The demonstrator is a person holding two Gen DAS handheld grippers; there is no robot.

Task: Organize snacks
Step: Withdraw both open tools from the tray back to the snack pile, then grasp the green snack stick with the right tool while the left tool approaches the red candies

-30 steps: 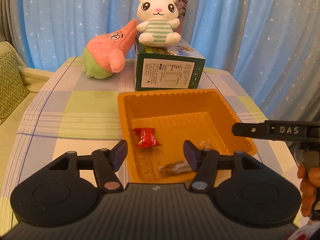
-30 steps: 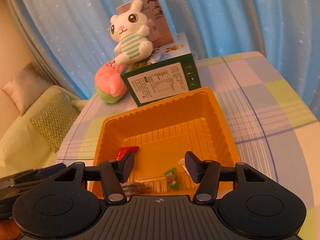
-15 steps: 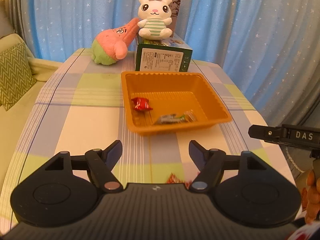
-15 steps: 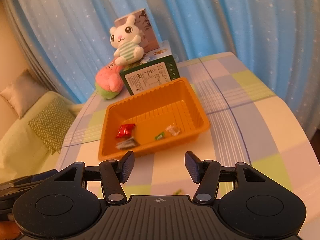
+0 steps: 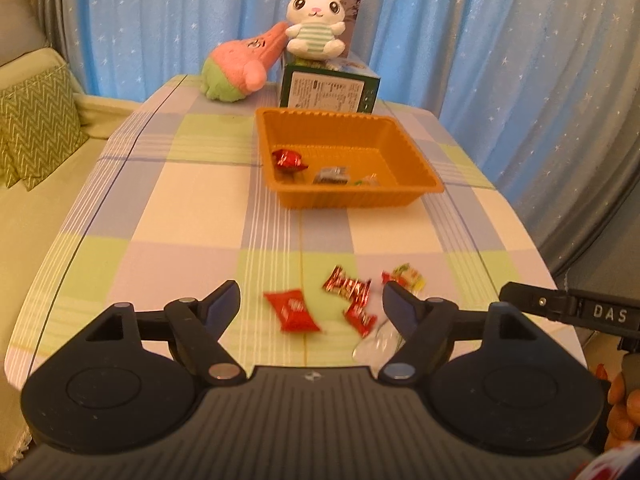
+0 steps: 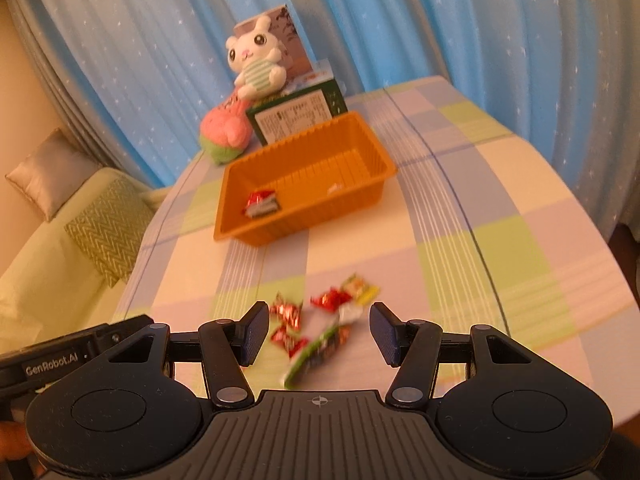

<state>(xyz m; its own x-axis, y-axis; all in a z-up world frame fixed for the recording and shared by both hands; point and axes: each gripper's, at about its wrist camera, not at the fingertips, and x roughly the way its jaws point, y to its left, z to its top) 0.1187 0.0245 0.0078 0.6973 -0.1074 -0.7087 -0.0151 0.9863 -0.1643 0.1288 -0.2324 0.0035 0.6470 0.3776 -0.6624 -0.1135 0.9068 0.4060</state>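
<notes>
An orange tray (image 5: 414, 160) (image 6: 380, 168) sits mid-table with a red candy (image 5: 289, 160) and other small wrapped snacks (image 5: 331, 175) inside. Several loose snacks lie near the table's front edge: a red packet (image 5: 293, 309), red foil candies (image 5: 349, 284) (image 6: 286, 312), a green-and-white wrapper (image 6: 320, 350) and a yellow-green one (image 6: 360, 289). My left gripper (image 5: 312, 300) hovers over them, its jaws opening, nothing between the pads. My right gripper (image 6: 316, 330) stands open above the same pile, holding nothing.
At the back stand a green box (image 5: 326, 90) with a white bunny plush (image 5: 316, 26) on top and a pink plush (image 5: 240, 66) beside it. A sofa with a zigzag cushion (image 5: 36, 120) lies left. Blue curtains hang behind. A hand (image 5: 620, 412) holds the right gripper.
Both grippers have pulled back from over the tray toward the table's front edge, so the loose snacks now show between the fingers. The left jaws stand wider than before.
</notes>
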